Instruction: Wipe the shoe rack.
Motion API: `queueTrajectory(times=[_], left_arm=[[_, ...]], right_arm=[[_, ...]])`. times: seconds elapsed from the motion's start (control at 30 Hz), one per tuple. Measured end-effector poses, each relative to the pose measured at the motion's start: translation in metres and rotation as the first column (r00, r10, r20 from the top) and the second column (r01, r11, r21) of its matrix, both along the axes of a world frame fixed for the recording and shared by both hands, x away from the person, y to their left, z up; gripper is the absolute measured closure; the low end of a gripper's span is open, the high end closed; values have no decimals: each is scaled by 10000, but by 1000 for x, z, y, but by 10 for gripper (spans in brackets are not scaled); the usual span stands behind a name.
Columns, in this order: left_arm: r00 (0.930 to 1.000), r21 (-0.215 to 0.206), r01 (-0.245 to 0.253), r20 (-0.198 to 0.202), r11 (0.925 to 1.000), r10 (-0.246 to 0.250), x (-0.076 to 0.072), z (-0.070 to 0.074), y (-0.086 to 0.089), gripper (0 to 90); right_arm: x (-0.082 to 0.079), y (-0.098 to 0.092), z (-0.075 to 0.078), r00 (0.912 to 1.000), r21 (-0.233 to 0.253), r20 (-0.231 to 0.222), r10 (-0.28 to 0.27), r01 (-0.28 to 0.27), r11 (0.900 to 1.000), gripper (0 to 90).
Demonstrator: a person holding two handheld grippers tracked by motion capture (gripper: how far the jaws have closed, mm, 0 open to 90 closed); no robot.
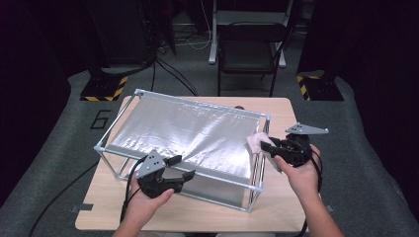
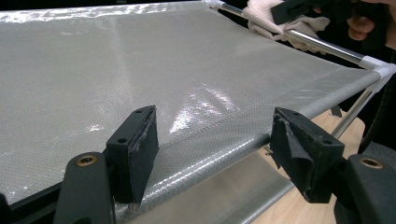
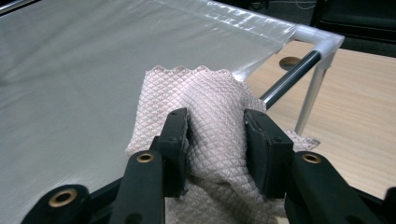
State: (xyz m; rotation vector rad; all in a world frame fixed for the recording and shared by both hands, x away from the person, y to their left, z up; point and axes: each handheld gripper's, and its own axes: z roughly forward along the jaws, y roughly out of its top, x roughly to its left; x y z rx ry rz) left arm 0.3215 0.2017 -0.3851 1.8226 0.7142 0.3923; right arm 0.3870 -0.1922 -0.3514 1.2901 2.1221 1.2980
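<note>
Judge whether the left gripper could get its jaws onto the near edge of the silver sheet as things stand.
Probably yes. The left gripper is open, its jaws either side of the silver sheet's near edge, nothing between. The cloth sits at the far corner.

Your high view looks forward and down on the whole table (image 1: 197,210). Your two gripper views sit close, each looking across the same silver sheet (image 1: 188,131) from opposite ends.

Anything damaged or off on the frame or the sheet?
Nothing on the frame or the silver sheet looks torn; the sheet only shows light wrinkles and glare. The oddity is on the left claw: its right-hand pad is ragged, with material peeling at the edge. The cloth looks fine.
</note>
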Motion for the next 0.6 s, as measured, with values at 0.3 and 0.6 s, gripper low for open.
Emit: queueTrajectory(times=[0.3,0.6], left_arm=[[10000,-25,-51,1,10000,51,-2,0,-1,334],[9999,79,-124,-28,9999,124,-3,1,-2,342]], right_arm=[[23,2,2,9994,-243,-129,-320,317,9992,615],[34,4,1,9971,-309,-86,-752,749,9967,605]])
